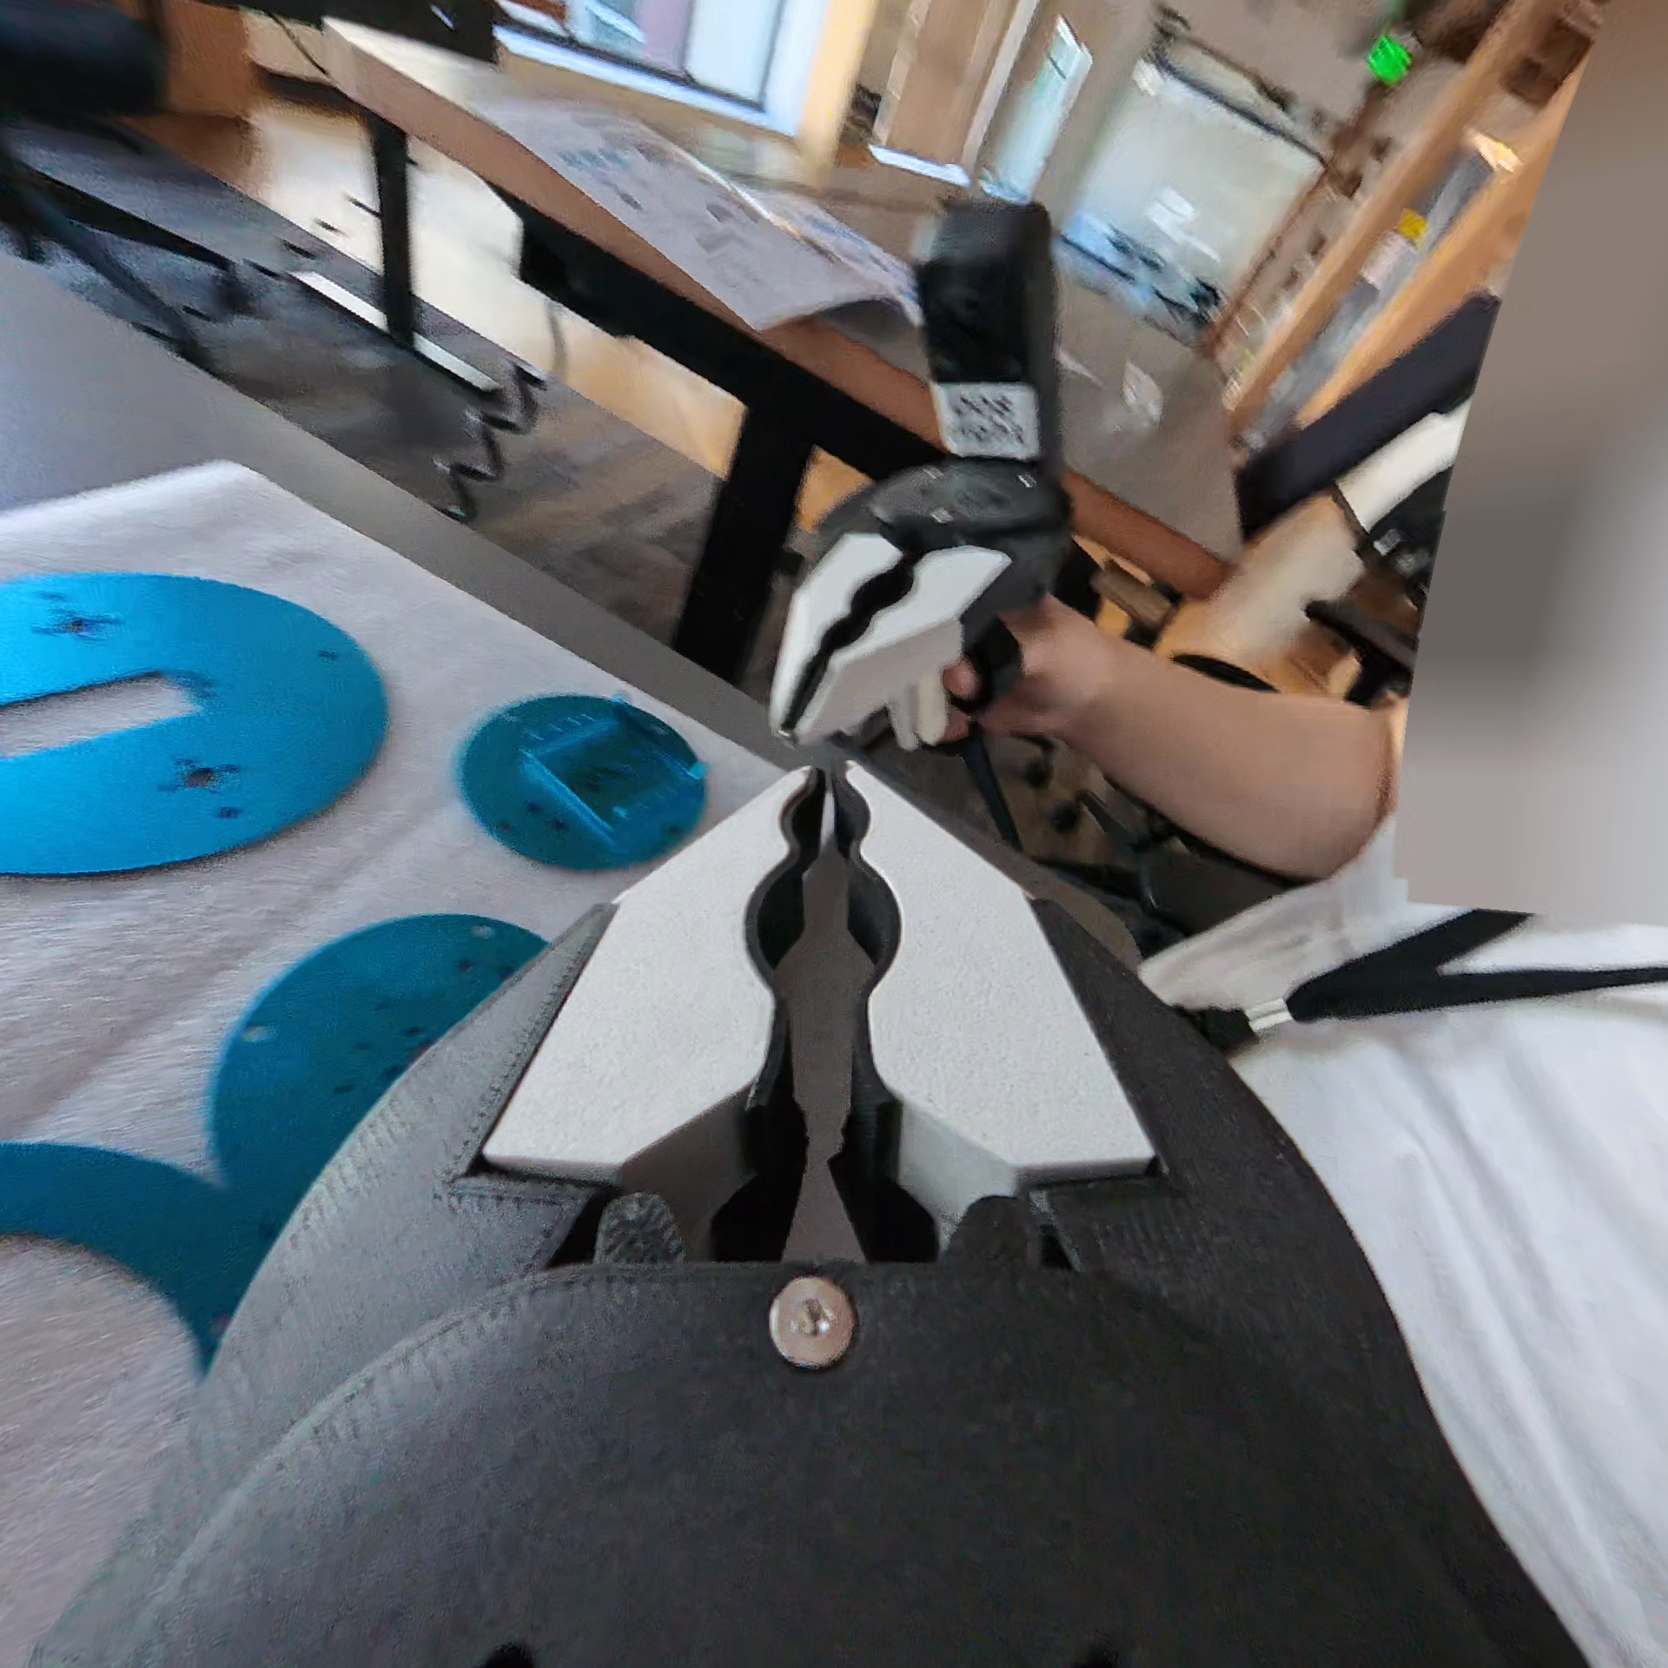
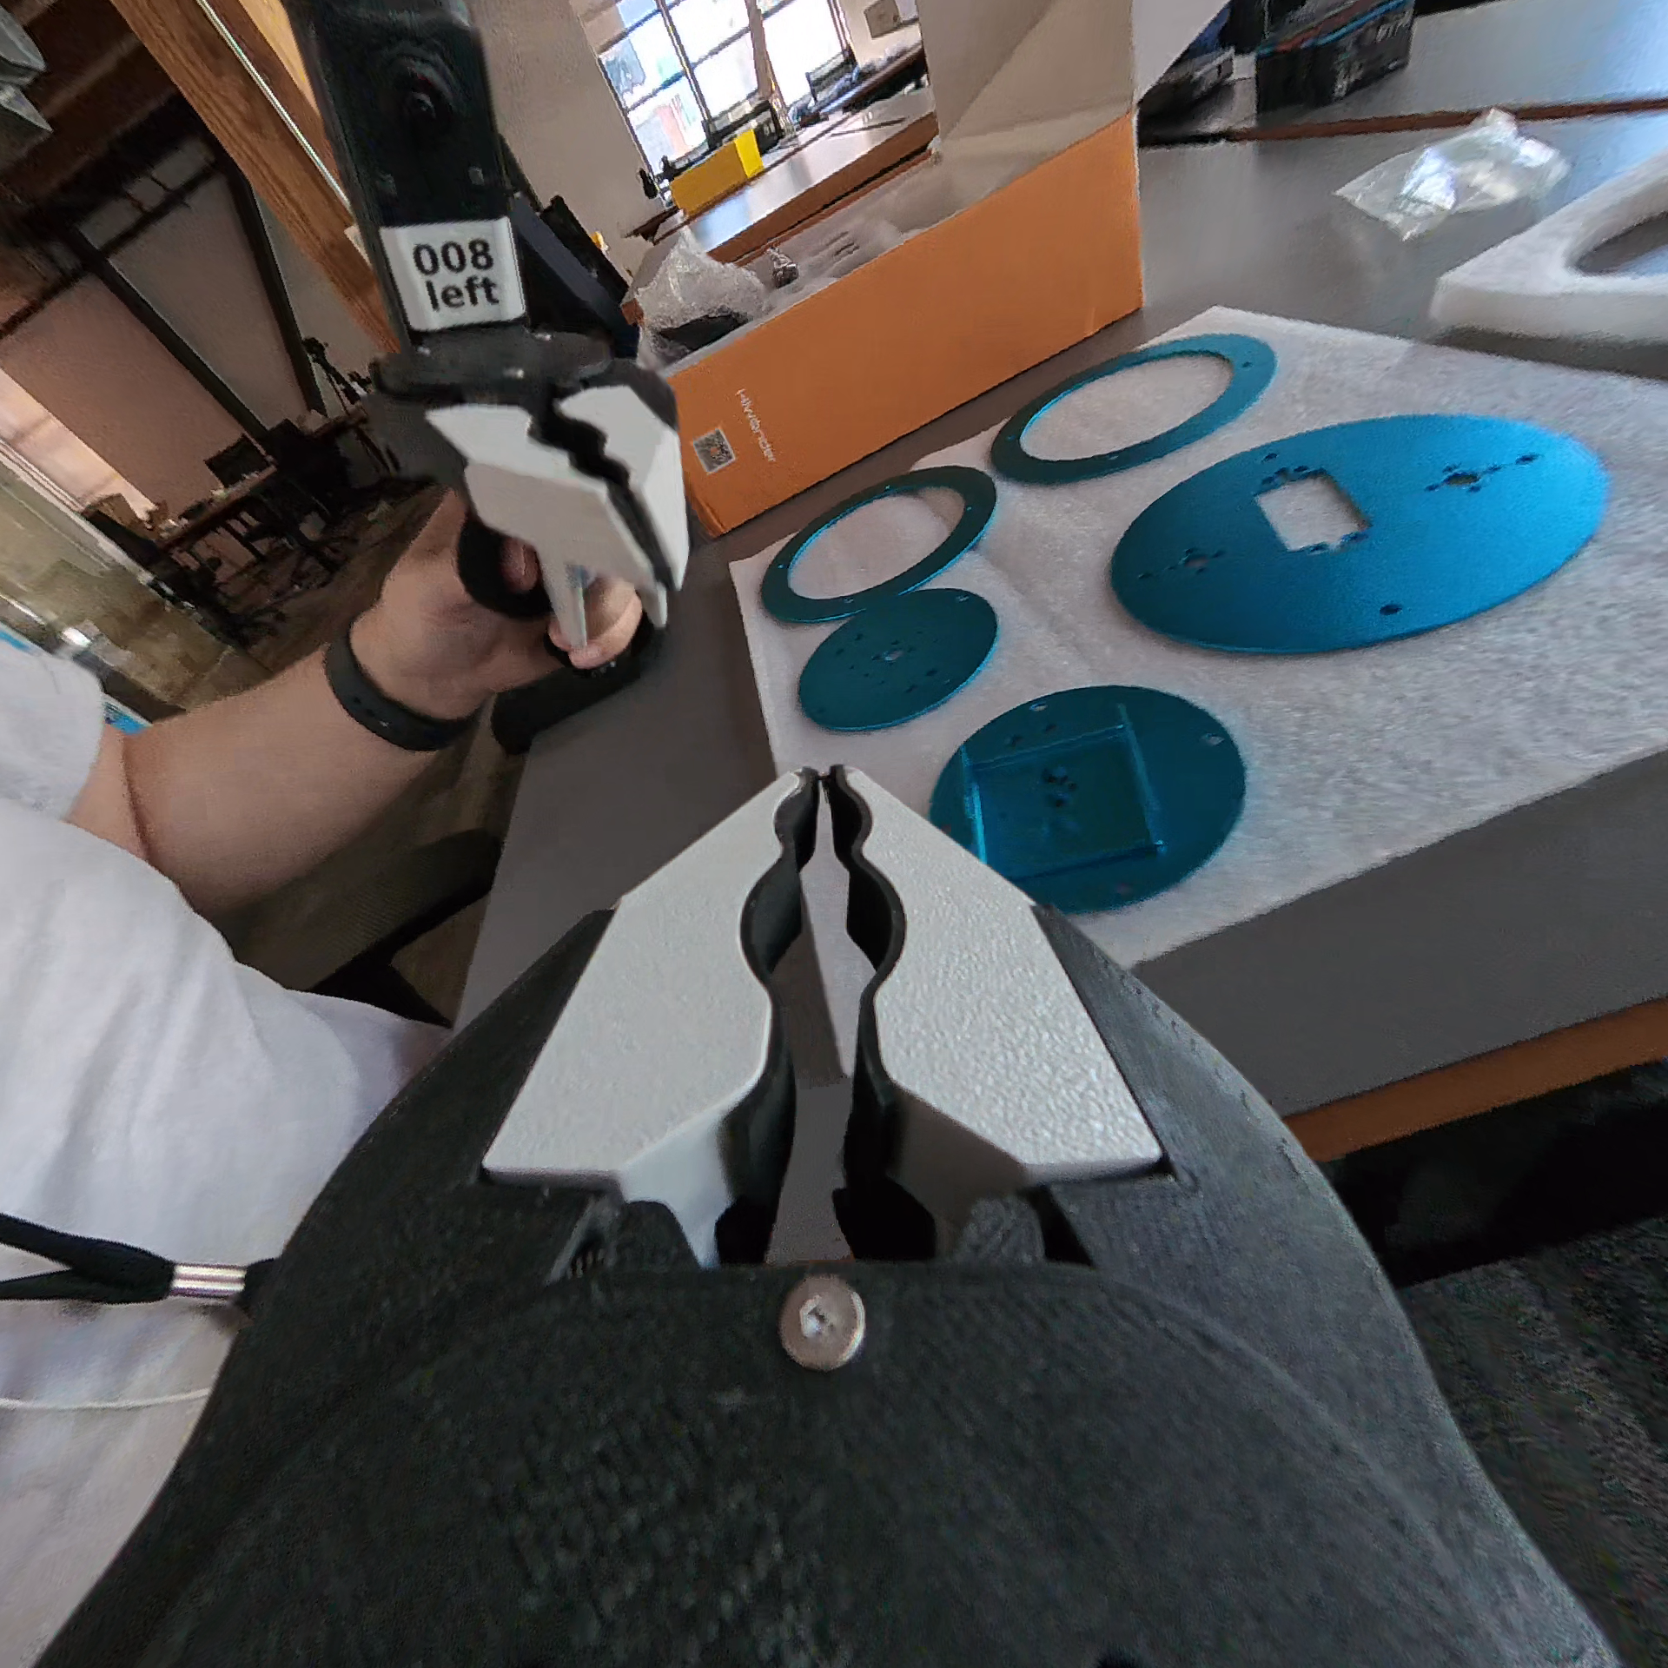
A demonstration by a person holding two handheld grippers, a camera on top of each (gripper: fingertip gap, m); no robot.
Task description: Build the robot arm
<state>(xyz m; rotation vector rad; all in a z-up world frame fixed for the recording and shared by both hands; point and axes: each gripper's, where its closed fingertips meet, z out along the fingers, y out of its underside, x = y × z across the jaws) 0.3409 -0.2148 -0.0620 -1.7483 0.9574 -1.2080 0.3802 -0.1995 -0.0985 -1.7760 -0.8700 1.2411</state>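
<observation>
Workshop or maker-lab space, open-plan. Evidence: grey worktable [image 2: 1264, 208] ahead of the right gripper, carrying a white foam sheet [image 2: 1354, 776] laid out with blue machined metal discs and rings [image 2: 1354, 532]; opened orange parts box [image 2: 912, 361] beyond them; loose plastic bag [image 2: 1453, 171] further right. Exposed timber beams [image 2: 226, 117], more long benches [image 1: 632, 226] and large windows [image 2: 713, 54] behind.

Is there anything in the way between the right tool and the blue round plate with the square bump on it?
Nothing visible. The right tool, shut and empty, points past the grey table toward the blue plate with the raised square. Only bare table and white foam sheet lie between them.
</observation>
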